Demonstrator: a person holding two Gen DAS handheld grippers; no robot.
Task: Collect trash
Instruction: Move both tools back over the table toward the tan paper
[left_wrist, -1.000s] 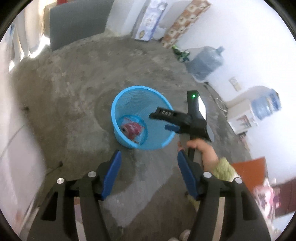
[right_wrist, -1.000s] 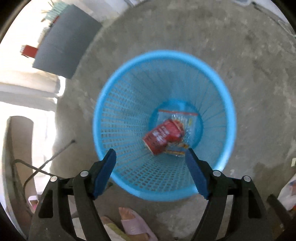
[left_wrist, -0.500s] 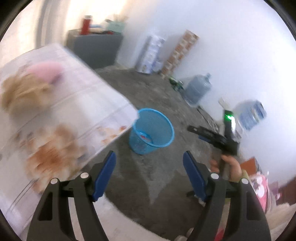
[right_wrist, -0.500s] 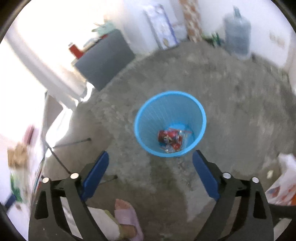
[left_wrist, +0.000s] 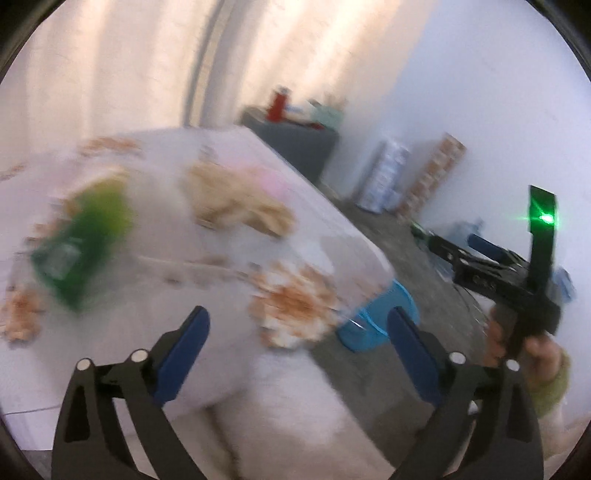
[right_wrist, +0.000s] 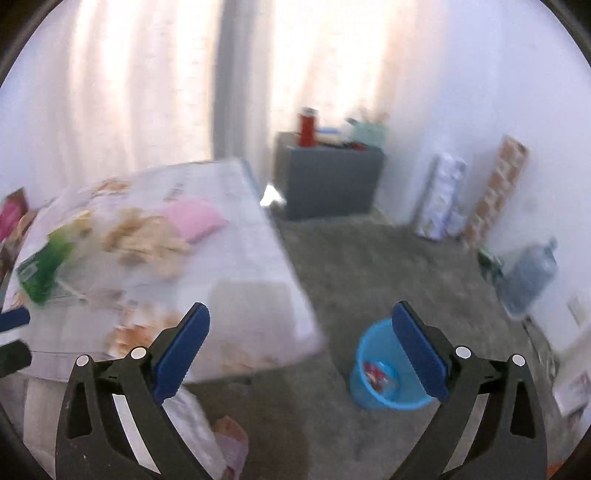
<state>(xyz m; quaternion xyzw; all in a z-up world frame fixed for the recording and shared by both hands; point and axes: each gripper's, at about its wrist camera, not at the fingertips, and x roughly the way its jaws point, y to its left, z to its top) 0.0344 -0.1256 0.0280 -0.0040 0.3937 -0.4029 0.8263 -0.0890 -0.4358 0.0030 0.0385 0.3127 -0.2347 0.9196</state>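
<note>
Now no writing is legible; left gripper (left_wrist: 297, 328) and right gripper (right_wrist: 301, 325) are opening wide, empty, swung from the round blue mesh plastic basket (right_wrist: 384, 373) to the white-clothed table (left_wrist: 229, 258).

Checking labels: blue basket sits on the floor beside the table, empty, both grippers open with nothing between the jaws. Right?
Not empty. The right wrist view shows red trash lying in the bottom of the blue basket. The rest holds: it stands on the floor beside the table, and left gripper and right gripper grip nothing, jaws opening.

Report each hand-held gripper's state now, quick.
Left hand-held gripper: jaws opening, nothing between them.
Right hand-held gripper: jaws opening, nothing between them.
</note>
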